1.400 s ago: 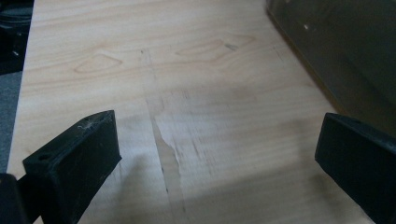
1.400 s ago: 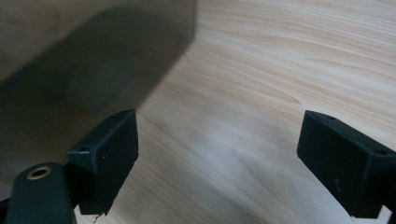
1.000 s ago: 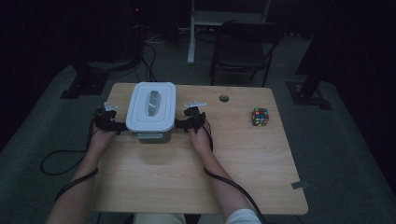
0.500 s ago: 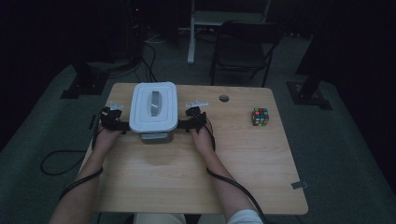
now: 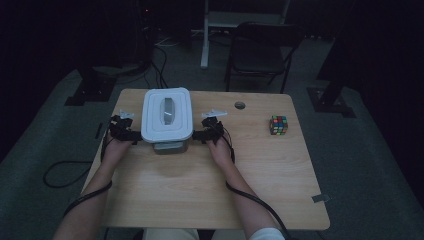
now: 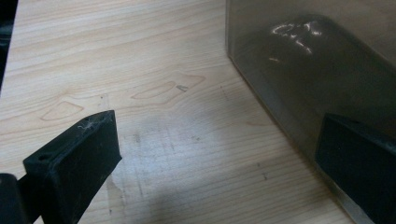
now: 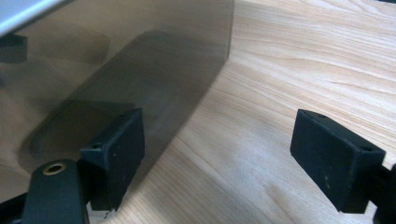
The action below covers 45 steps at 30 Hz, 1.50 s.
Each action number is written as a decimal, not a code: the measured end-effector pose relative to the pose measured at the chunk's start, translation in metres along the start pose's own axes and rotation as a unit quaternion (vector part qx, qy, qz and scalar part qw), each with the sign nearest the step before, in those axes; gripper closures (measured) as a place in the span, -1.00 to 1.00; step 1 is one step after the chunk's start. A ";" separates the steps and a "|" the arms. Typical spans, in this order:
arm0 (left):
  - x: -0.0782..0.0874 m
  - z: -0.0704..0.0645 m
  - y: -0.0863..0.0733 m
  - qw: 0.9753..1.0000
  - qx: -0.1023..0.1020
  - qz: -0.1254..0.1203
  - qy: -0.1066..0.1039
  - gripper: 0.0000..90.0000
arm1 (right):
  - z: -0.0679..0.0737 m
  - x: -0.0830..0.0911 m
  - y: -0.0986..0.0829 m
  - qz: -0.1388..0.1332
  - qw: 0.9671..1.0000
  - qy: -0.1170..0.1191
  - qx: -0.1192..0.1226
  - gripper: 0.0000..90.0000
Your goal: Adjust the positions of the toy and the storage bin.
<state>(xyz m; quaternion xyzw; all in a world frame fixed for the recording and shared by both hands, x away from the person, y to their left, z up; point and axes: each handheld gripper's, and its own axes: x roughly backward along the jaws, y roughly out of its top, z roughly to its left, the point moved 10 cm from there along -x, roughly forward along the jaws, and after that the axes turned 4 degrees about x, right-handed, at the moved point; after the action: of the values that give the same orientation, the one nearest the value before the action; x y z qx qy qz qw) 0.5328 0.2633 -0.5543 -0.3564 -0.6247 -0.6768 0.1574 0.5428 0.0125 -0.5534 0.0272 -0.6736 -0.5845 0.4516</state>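
A tall translucent container [image 5: 170,146] with a white lid [image 5: 167,115] stands on the wooden table [image 5: 200,190] at the back left of centre. My left gripper [image 5: 129,134] sits against its left side and my right gripper [image 5: 201,134] against its right side. In the left gripper view the left gripper [image 6: 219,154] is open, its right jaw beside the container wall [image 6: 317,70]. In the right gripper view the right gripper [image 7: 224,149] is open too, its left jaw close to the container wall [image 7: 140,60]. Bare wood lies between both pairs of jaws.
A multicoloured puzzle cube [image 5: 279,125] rests near the table's right edge. A round cable hole [image 5: 240,105] lies behind the right gripper. A dark chair [image 5: 260,55] and stand legs are on the floor beyond the table.
My left gripper has moved right, closer to the container's side. The container has shifted slightly to the right. The right gripper has barely moved.
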 end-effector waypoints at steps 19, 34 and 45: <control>-0.010 -0.035 0.004 0.999 -0.024 0.010 -0.019 -0.98 | -0.018 0.025 -0.017 -0.002 1.000 -0.015 -0.011 -0.61; -0.020 -0.071 0.010 0.998 -0.045 0.014 -0.044 -0.98 | -0.042 0.050 -0.031 -0.002 1.000 -0.029 -0.012 -0.60; -0.023 -0.102 0.017 0.996 -0.061 0.015 -0.059 -0.98 | -0.061 0.071 -0.043 0.007 0.999 -0.041 -0.012 -0.60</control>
<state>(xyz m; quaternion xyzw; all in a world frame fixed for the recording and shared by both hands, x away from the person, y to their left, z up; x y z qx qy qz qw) 0.5309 0.1573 -0.5537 -0.4140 -0.5850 -0.6891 0.1076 0.5193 -0.0876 -0.5527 -0.0067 -0.6848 -0.5898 0.4280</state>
